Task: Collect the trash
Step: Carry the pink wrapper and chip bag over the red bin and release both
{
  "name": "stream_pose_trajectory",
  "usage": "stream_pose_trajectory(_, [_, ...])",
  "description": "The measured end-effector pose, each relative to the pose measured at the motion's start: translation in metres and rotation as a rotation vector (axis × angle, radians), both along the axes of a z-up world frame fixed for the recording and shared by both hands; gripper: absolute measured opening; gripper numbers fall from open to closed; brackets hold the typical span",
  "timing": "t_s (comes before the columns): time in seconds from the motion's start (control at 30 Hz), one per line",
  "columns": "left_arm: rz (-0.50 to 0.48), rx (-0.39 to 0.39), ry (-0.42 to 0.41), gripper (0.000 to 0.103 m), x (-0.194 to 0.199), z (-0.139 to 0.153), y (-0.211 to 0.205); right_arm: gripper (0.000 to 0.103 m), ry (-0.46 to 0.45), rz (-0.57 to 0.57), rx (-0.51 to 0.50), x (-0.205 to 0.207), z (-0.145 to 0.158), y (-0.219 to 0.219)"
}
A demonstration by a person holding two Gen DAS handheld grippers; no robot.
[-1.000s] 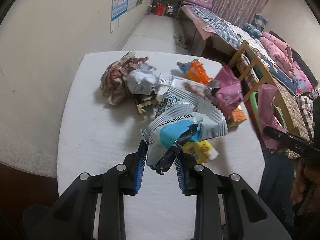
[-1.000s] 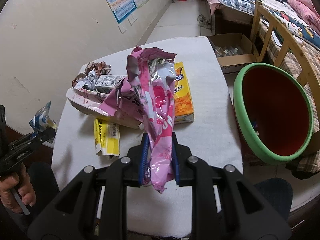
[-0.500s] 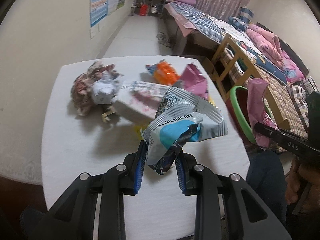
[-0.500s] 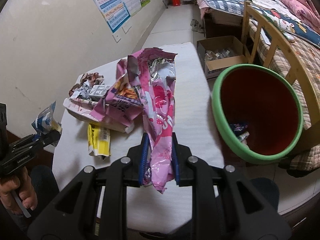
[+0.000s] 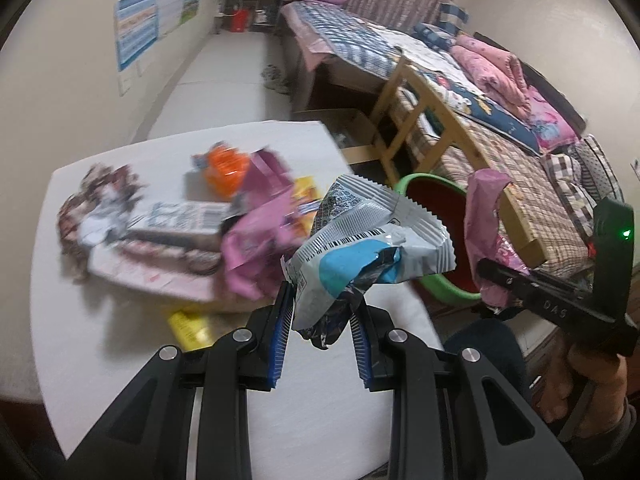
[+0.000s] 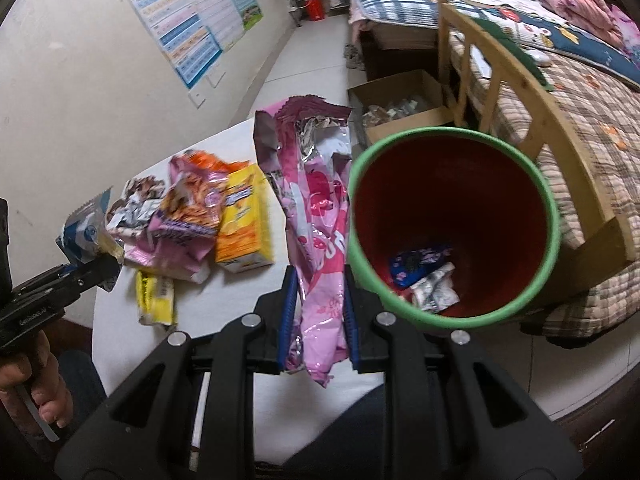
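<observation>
Clearly both wrappers look light, crinkly and slippery. Left gripper (image 5: pixel 320 320) pinches the blue-and-white wrapper (image 5: pixel 360 248) by its crumpled end above the table (image 5: pixel 120 360); right gripper (image 6: pixel 318 312) clamps the pink wrapper (image 6: pixel 320 240) low, beside the bin (image 6: pixel 550 216).

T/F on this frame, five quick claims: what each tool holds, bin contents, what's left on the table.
1. The left tool grips a grey-and-blue wrapper. True.
2. The right tool is empty. False: it is shut on a pink wrapper.
3. The bin is empty. False: a blue wrapper and a crumpled silver one lie at its bottom.
4. The bin has a green rim and a red inside. True.
5. The table is cleared. False: a yellow box and other wrappers remain on it.
</observation>
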State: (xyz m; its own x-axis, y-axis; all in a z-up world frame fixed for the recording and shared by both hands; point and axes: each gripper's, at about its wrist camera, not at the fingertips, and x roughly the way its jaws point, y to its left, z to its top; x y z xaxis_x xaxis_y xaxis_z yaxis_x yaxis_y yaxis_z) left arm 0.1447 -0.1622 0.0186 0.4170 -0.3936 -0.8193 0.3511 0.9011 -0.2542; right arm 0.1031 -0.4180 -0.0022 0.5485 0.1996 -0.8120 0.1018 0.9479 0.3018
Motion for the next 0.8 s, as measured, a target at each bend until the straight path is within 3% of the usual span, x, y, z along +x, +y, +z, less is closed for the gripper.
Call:
stream_pose_trajectory(0.37, [-0.113, -0.028, 0.027, 0.026, 0.022, -0.004, -0.086, 0.022, 0.006, -0.093, 0.0, 0.002, -0.005, -0.064])
stream_pose_trajectory(0.8, [-0.181, -0.06, 0.098, 0.026, 0.046, -0.023, -0.166, 0.022, 0.021, -0.141, 0.03, 0.014, -0.023, -0.114])
